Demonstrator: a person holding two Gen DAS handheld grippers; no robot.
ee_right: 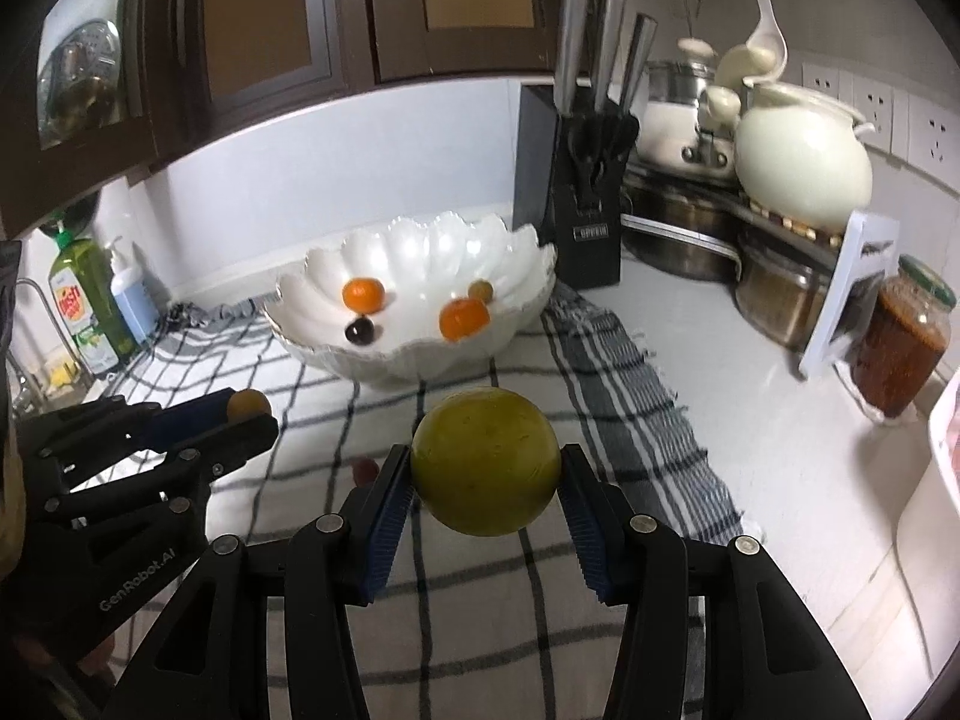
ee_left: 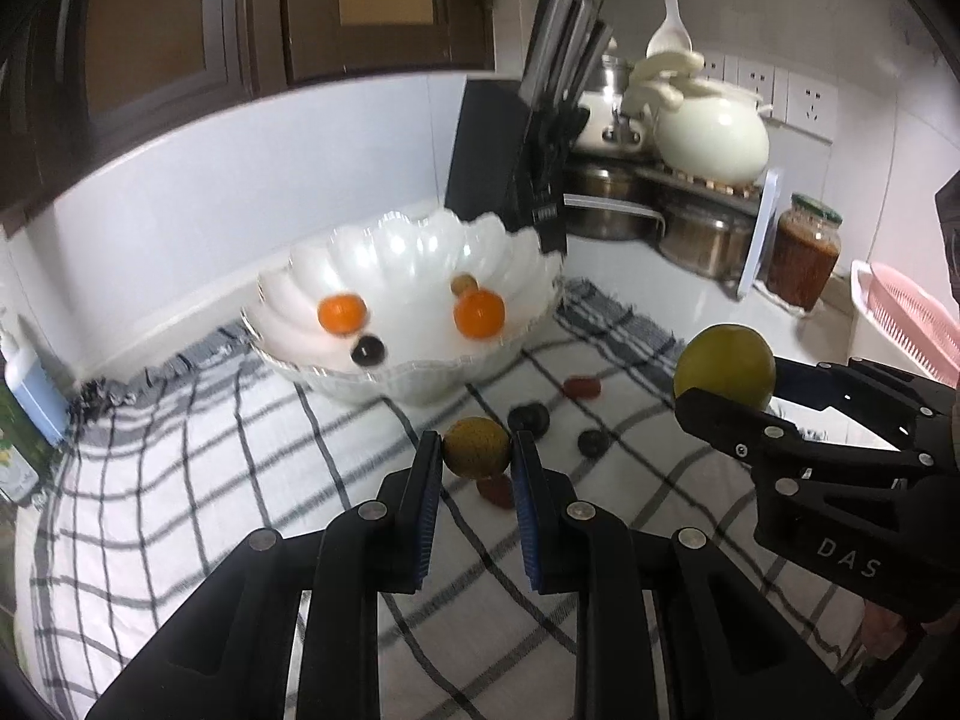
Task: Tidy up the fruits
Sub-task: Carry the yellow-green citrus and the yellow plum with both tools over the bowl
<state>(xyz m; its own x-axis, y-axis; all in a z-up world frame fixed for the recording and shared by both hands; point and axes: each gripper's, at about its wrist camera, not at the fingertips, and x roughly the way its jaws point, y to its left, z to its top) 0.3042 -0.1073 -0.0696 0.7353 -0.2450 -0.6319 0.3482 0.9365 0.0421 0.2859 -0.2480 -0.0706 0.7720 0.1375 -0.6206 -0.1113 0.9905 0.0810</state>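
Note:
My left gripper (ee_left: 477,450) is shut on a small yellow-brown fruit (ee_left: 477,447), held above the checked cloth (ee_left: 240,480). My right gripper (ee_right: 486,474) is shut on a large green round fruit (ee_right: 486,459), also in the air; in the left wrist view that green fruit (ee_left: 725,367) shows at the right. The white scalloped bowl (ee_left: 336,264) stands beyond both and holds two oranges (ee_left: 342,313) (ee_left: 478,313), a dark round fruit (ee_left: 367,350) and a small brownish fruit (ee_left: 464,283). Dark fruits (ee_left: 529,418) and red fruits (ee_left: 582,387) lie on the cloth below.
A black knife block (ee_right: 576,198) stands right behind the bowl. Steel pots (ee_right: 780,294), a cream teapot (ee_right: 804,168) and a jar of red paste (ee_right: 903,342) fill the right back corner. Soap bottles (ee_right: 90,306) stand at the left. A pink basket (ee_left: 912,324) sits far right.

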